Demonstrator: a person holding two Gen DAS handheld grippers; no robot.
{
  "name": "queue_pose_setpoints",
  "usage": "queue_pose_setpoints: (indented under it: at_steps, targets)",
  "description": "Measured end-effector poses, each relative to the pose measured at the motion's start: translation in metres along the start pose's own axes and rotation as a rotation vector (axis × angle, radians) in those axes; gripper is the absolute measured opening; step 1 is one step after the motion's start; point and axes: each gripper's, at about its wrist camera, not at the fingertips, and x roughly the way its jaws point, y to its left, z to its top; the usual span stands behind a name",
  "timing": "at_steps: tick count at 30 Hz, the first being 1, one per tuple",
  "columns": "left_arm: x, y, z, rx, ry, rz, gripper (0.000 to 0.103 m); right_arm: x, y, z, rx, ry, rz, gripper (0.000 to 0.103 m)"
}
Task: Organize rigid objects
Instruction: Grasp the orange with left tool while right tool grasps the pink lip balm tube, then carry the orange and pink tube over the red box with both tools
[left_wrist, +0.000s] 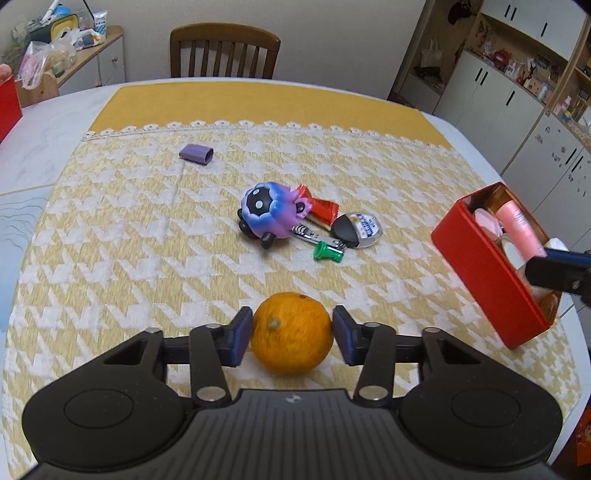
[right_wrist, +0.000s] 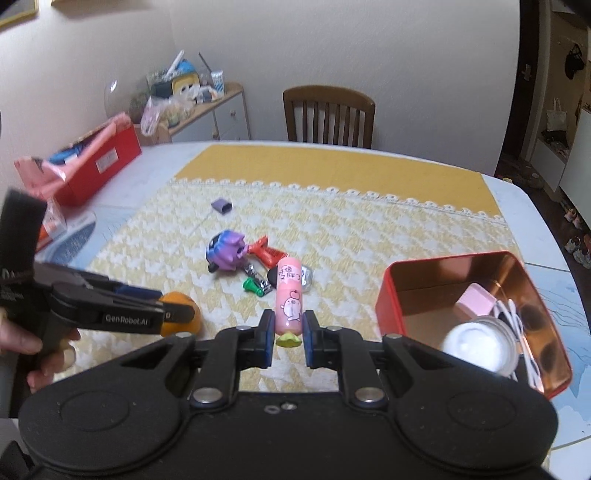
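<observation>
An orange (left_wrist: 291, 332) sits between the blue pads of my left gripper (left_wrist: 293, 334), both pads touching its sides, low over the yellow patterned cloth (left_wrist: 147, 258). From the right wrist view the left gripper (right_wrist: 170, 306) comes in from the left, a hand behind it, with the orange (right_wrist: 184, 314) half hidden. My right gripper (right_wrist: 289, 332) is shut on a pink cartoon-printed tube (right_wrist: 290, 295), gripped near its yellow-green cap. An open red tin (right_wrist: 461, 273) stands to its right. In the left wrist view the tube (left_wrist: 517, 229) and right gripper (left_wrist: 543, 260) overlap the tin (left_wrist: 487, 273).
Mid-cloth lies a cluster: a purple-blue toy (left_wrist: 267, 212), a red packet (left_wrist: 319, 208), a nail clipper (left_wrist: 306, 232), a green piece (left_wrist: 327, 253) and a round black-and-clear item (left_wrist: 356, 229). A small purple case (left_wrist: 195, 153) lies farther back. The tin holds a white jar (right_wrist: 480, 343). Another red box (right_wrist: 99, 166) stands far left.
</observation>
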Motion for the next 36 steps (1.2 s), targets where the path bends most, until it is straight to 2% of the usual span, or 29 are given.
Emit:
queue_pose_setpoints:
  at_steps: [1,2,7,10,12,13,14,15,16,17,26,27,29,31,36]
  targets:
    - [-0.004,-0.002,0.001,0.001,-0.007,-0.004,0.02,-0.005,-0.002,0.001,0.0,-0.008,0.0,0.015]
    - [-0.008,-0.004,0.002,0.002,-0.013,-0.018,0.013,-0.01,-0.004,0.002,-0.003,-0.016,-0.001,0.015]
    - [-0.019,-0.016,0.007,0.052,-0.024,-0.024,0.013,-0.029,-0.019,0.005,-0.004,-0.053,-0.022,0.015]
    - [-0.018,-0.013,0.003,0.039,-0.009,-0.048,0.013,-0.037,-0.029,0.004,0.011,-0.064,-0.028,0.015]
    - [-0.016,-0.015,0.001,0.039,-0.016,-0.036,0.017,-0.04,-0.032,0.002,0.014,-0.069,-0.028,0.015]
    - [-0.013,-0.018,0.001,0.049,-0.025,-0.027,0.027,-0.042,-0.034,0.0,0.014,-0.071,-0.027,0.015]
    - [-0.011,-0.022,0.001,0.061,-0.038,-0.028,0.043,-0.043,-0.035,-0.002,0.015,-0.072,-0.026,0.015]
    - [-0.007,-0.026,0.001,0.071,-0.053,-0.033,0.055,-0.043,-0.036,-0.003,0.017,-0.071,-0.025,0.015]
    - [-0.004,-0.03,0.0,0.073,-0.067,-0.036,0.075,-0.044,-0.037,-0.005,0.018,-0.069,-0.023,0.015]
    - [0.0,-0.034,0.0,0.072,-0.081,-0.038,0.076,-0.045,-0.037,-0.006,0.019,-0.068,-0.024,0.015]
    - [0.049,-0.056,0.0,0.136,-0.026,0.034,0.075,-0.06,-0.054,-0.017,0.04,-0.063,-0.057,0.015]
    - [0.051,-0.055,-0.001,0.135,-0.024,0.041,0.073,-0.062,-0.056,-0.018,0.044,-0.063,-0.063,0.015]
    - [0.055,-0.054,-0.002,0.138,-0.017,0.051,0.061,-0.065,-0.062,-0.02,0.053,-0.062,-0.074,0.015]
    - [0.056,-0.054,-0.003,0.144,-0.014,0.054,0.054,-0.067,-0.068,-0.021,0.058,-0.061,-0.085,0.015]
    - [0.054,-0.058,-0.005,0.166,-0.025,0.072,0.054,-0.069,-0.077,-0.023,0.067,-0.062,-0.097,0.015]
